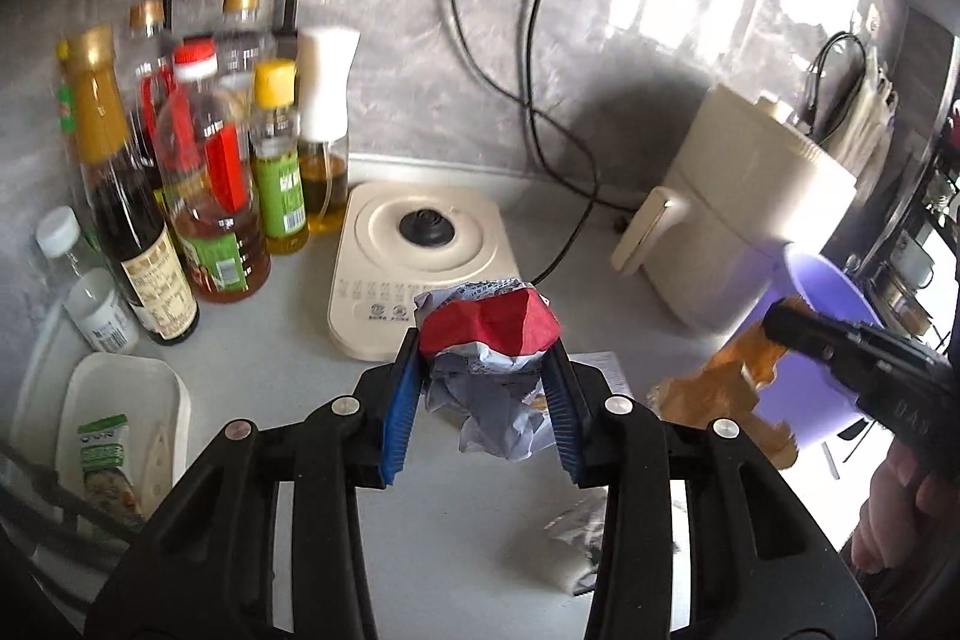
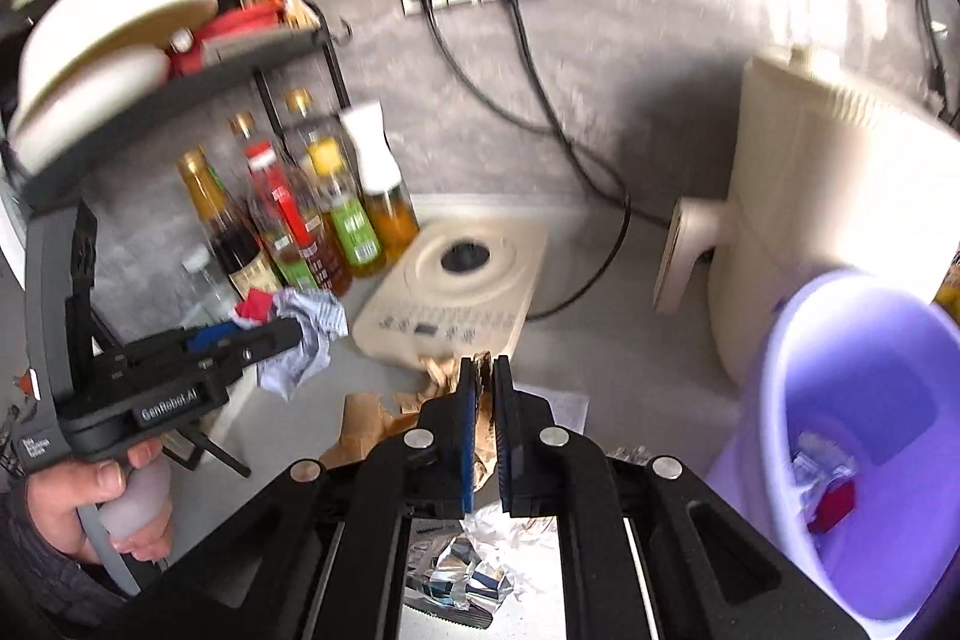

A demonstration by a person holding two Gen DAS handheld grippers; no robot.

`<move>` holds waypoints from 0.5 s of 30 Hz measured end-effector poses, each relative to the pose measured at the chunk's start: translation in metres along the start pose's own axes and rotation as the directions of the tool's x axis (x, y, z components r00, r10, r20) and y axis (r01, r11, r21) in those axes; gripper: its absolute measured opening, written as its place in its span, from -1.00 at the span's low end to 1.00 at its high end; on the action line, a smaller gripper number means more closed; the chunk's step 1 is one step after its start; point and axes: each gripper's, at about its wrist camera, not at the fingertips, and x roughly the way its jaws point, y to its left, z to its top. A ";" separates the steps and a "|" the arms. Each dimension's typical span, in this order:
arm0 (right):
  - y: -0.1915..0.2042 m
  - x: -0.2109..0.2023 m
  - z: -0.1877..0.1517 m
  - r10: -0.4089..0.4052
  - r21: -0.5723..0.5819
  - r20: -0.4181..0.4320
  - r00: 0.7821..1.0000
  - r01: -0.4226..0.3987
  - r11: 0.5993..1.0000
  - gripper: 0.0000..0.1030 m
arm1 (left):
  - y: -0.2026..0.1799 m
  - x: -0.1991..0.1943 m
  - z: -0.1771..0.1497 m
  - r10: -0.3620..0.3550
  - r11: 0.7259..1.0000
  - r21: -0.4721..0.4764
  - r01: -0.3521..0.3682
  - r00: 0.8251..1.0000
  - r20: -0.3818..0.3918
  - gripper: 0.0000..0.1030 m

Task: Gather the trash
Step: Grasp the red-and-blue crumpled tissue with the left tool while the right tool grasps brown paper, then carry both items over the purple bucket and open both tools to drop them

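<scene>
The left claw (image 1: 486,370) pinches a crumpled red-and-white wrapper (image 1: 489,340) between its blue pads, lifted above the desk (image 1: 288,370). From it, the right claw (image 1: 774,322) sits at three o'clock, pressed together on brown paper (image 1: 720,388) that hangs down from its tips. The purple bin (image 2: 870,400) lies at three o'clock of the right claw (image 2: 486,370), tilted, with scraps inside. Crumpled foil (image 2: 456,568) lies on the desk at the right claw's six o'clock.
</scene>
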 end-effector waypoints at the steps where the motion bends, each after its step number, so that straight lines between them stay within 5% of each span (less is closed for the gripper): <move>1: -0.002 -0.006 0.002 0.002 0.000 0.016 1.000 -0.002 1.000 -0.88 | -0.003 -0.006 0.002 0.001 1.000 0.004 -0.001 1.000 0.010 -0.25; 15: -0.037 -0.072 0.026 -0.027 -0.019 0.136 0.990 0.030 0.999 -0.87 | -0.039 -0.051 0.004 0.021 1.000 -0.006 -0.020 0.994 0.104 -0.24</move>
